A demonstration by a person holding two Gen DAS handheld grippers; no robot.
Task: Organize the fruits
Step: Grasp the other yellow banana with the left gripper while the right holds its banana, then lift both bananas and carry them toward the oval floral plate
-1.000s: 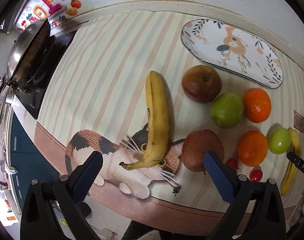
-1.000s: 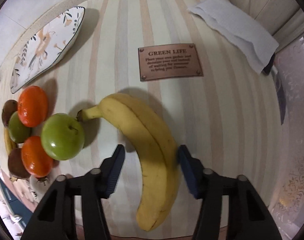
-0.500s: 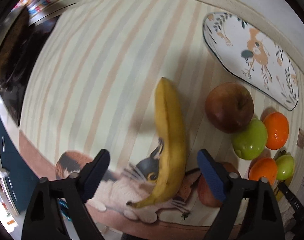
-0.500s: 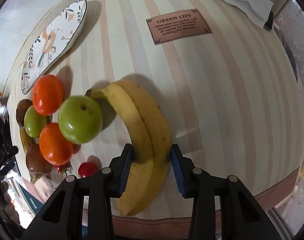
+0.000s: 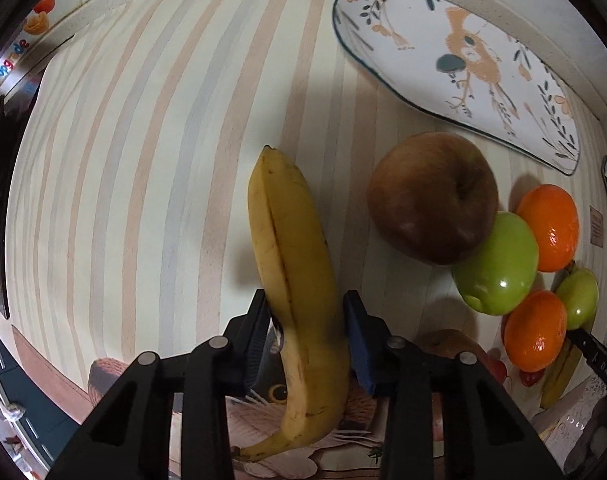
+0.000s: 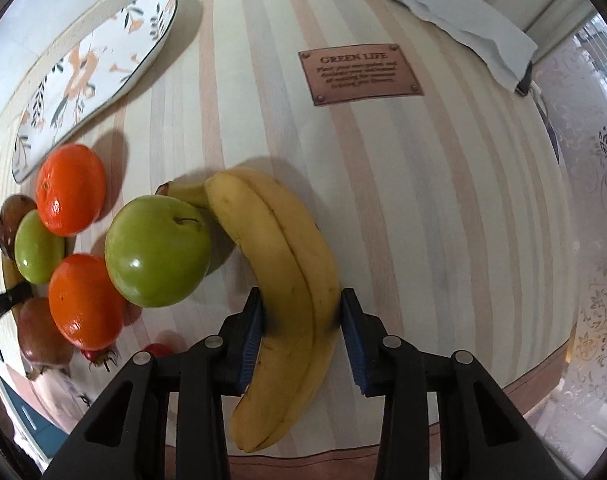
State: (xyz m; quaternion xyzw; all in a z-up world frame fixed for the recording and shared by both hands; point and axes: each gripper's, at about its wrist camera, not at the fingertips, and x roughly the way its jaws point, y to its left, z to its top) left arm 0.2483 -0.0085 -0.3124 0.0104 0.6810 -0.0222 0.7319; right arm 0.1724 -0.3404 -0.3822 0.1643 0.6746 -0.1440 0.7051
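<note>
My left gripper (image 5: 305, 330) is shut on a yellow banana (image 5: 291, 248) that lies on the striped mat, its tip pointing away. My right gripper (image 6: 301, 326) is shut on a second banana (image 6: 279, 264), whose stem touches a green apple (image 6: 157, 250). Between the two bananas sit a red apple (image 5: 431, 202), a green apple (image 5: 497, 258), two oranges (image 5: 551, 226) (image 5: 535, 330) and another green apple (image 5: 579, 298). A long white painted plate (image 5: 455, 64) lies at the back; it also shows in the right wrist view (image 6: 91, 76).
A brown "GREEN LIFE" plaque (image 6: 357, 74) and a folded white cloth (image 6: 459, 24) lie on the mat beyond the right banana. Small red fruits (image 6: 157, 350) and another red apple (image 6: 41, 336) sit near the mat's front edge. A stove is at the far left.
Both grippers moved in over their bananas and closed on them. The left one was wide open a second ago; the right one narrowed from a loose straddle to a grip.
</note>
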